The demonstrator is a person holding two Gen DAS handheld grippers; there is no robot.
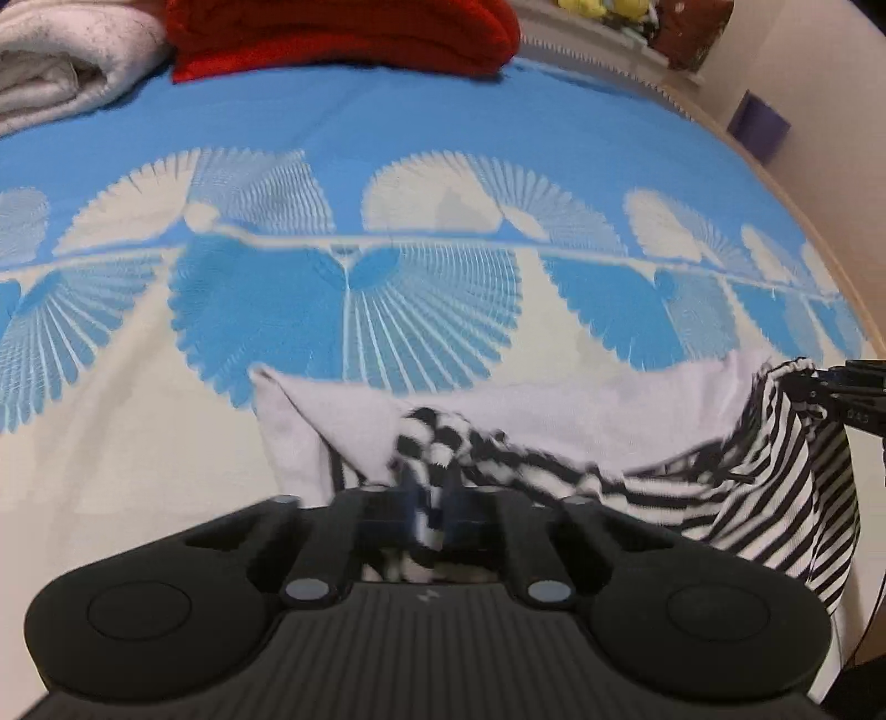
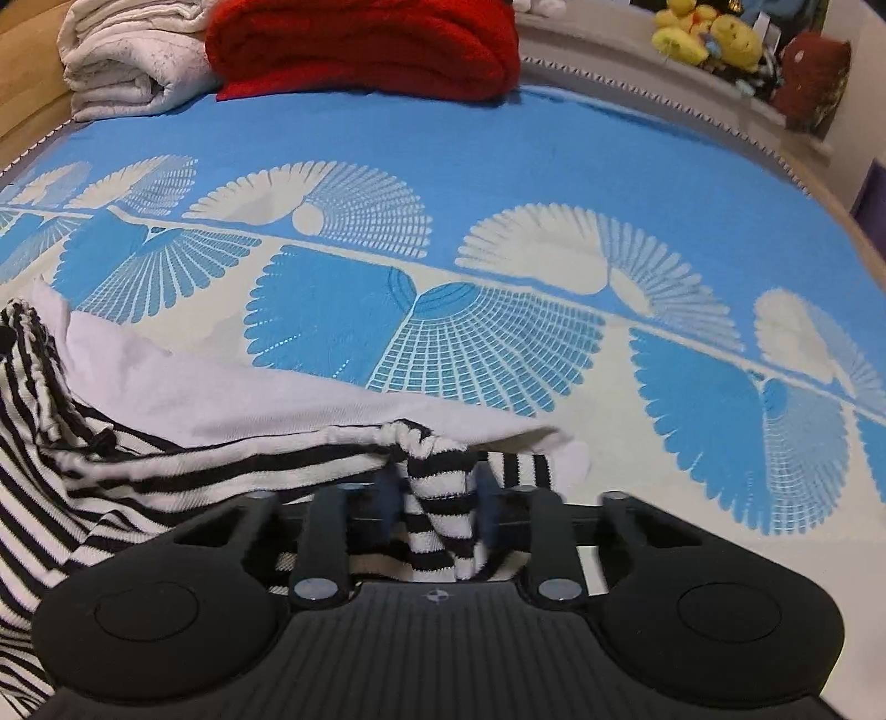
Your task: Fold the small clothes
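Blue bedspread (image 1: 443,138) | striped garment (image 1: 775,498) pinched by left gripper (image 1: 432,515), right gripper (image 2: 437,515)

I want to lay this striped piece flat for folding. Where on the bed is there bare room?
Free: the wide blue-and-cream bedspread between the striped garment and the red blanket. Crowded: the far edge, with the red blanket and white towels, and the near strip under the garment and white cloth.

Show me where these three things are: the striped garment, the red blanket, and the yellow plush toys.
striped garment (image 2: 138,498), right wrist view, on the bunched striped cloth left of the gripper.
red blanket (image 2: 360,44), right wrist view, on its folded top.
yellow plush toys (image 2: 706,36), right wrist view, on the yellow pile.
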